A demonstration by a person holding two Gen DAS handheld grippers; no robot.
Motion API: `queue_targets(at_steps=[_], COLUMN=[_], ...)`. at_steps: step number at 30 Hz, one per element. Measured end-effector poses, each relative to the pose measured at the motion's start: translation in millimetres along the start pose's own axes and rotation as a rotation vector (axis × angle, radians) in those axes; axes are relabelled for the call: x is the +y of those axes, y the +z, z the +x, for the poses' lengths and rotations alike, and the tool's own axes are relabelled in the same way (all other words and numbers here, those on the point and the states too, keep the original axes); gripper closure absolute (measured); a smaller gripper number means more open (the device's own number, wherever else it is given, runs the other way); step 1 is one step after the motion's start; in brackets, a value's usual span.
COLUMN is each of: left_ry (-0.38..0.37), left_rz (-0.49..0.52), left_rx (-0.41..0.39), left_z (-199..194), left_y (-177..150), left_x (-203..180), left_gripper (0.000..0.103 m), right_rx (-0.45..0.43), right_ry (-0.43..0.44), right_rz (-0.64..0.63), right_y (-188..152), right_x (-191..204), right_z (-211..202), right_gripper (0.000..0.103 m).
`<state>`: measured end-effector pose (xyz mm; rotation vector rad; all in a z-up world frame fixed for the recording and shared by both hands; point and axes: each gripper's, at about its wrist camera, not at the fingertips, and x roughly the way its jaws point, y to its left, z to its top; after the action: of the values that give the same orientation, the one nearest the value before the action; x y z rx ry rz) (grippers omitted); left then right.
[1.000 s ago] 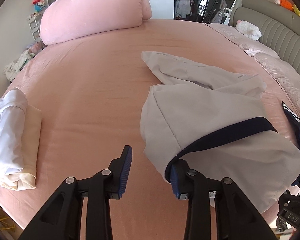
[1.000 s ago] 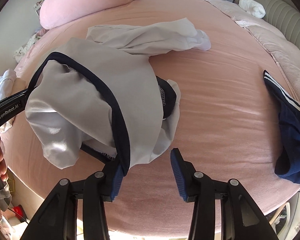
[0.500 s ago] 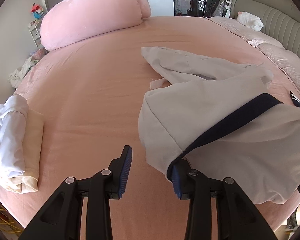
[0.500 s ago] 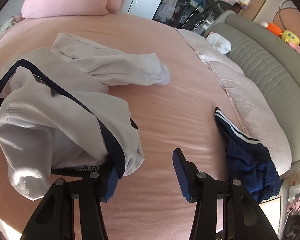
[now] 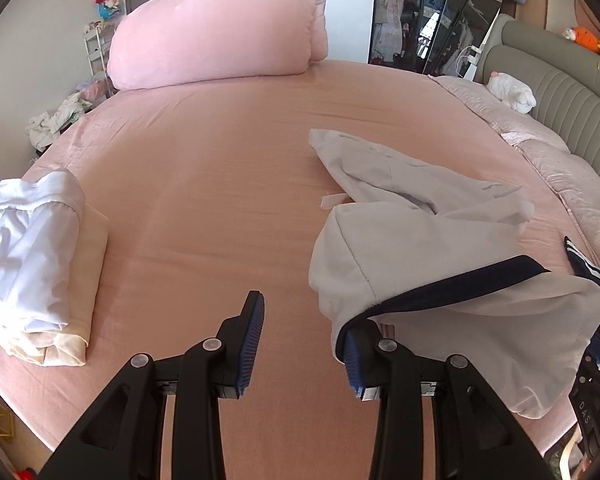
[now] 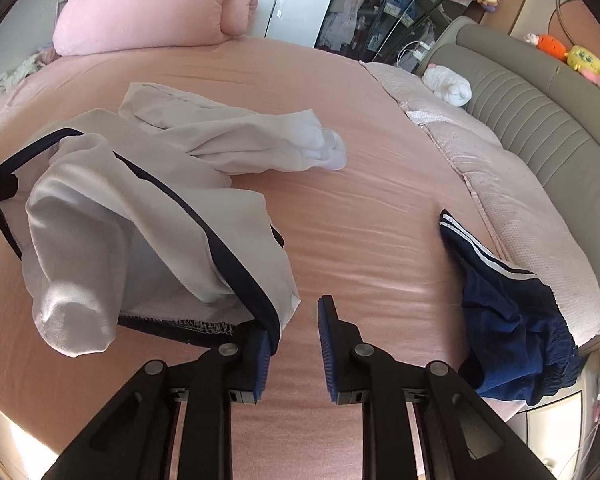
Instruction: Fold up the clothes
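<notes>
While the pale garment [image 6: 156, 216] hangs lifted between the two tools, its navy waistband [image 6: 236, 276] is hooked over one finger of each. On the left gripper [image 5: 304, 344] the band drapes over the right-hand finger only, and the jaws stand partly apart with nothing pinched between them. The right gripper [image 6: 294, 344] carries the band on its left-hand finger, its jaws closing with a clear gap and no cloth between the pads.

I judge this the opening step: spreading the waistband taut before laying the piece flat. Next, each tool probably needs a true pinch on the band.

Just ahead of both tools the pink bed [image 5: 220, 184] lies bare, good room for laying out. Left of the left gripper sits a folded stack [image 5: 36, 264]; right of the right gripper, navy shorts [image 6: 512, 312] near the bed's edge. Farther off lie the garment's legs, then a pink duvet [image 5: 220, 32].
</notes>
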<state>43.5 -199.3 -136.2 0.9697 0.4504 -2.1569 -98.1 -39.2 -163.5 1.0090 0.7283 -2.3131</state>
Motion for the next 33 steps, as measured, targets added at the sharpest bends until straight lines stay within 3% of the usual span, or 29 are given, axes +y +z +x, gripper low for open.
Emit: queue_targets(at_steps=[3, 7, 11, 14, 17, 21, 26, 30, 33], left_ry=[-0.002, -0.022, -0.082, -0.071, -0.104, -0.108, -0.144, -0.121, -0.089], left_rz=[0.045, 0.063, 0.092, 0.120, 0.114, 0.080, 0.045, 0.120, 0.241], left_rx=[-0.001, 0.054, 0.071, 0.051, 0.045, 0.086, 0.112, 0.079, 0.048], left_z=[-13, -8, -5, -8, -8, -8, -17, -27, -33], left_y=[-13, -42, -52, -48, -40, -36, -33, -29, -26], left_x=[3, -3, -14, -22, -21, -17, -13, -21, -36], left_gripper=[0.063, 0.063, 0.065, 0.065, 0.065, 0.055, 0.045, 0.045, 0.045], right_rx=[0.015, 0.088, 0.159, 0.160, 0.134, 0.107, 0.095, 0.060, 0.035], right_ry=[0.036, 0.088, 0.201, 0.290, 0.326, 0.328, 0.432, 0.412, 0.425], right_rz=[0.040, 0.065, 0.096, 0.168, 0.221, 0.211, 0.268, 0.212, 0.179], right_y=[-6, -25, -44, -46, -46, -40, -34, -30, -30], right_x=[-8, -5, 1, -11, -24, -30, -34, -20, -9], right_z=[-13, -7, -1, -10, -25, -43, -55, -65, -73], right_gripper=[0.083, 0.083, 0.082, 0.078, 0.072, 0.054, 0.049, 0.048, 0.048])
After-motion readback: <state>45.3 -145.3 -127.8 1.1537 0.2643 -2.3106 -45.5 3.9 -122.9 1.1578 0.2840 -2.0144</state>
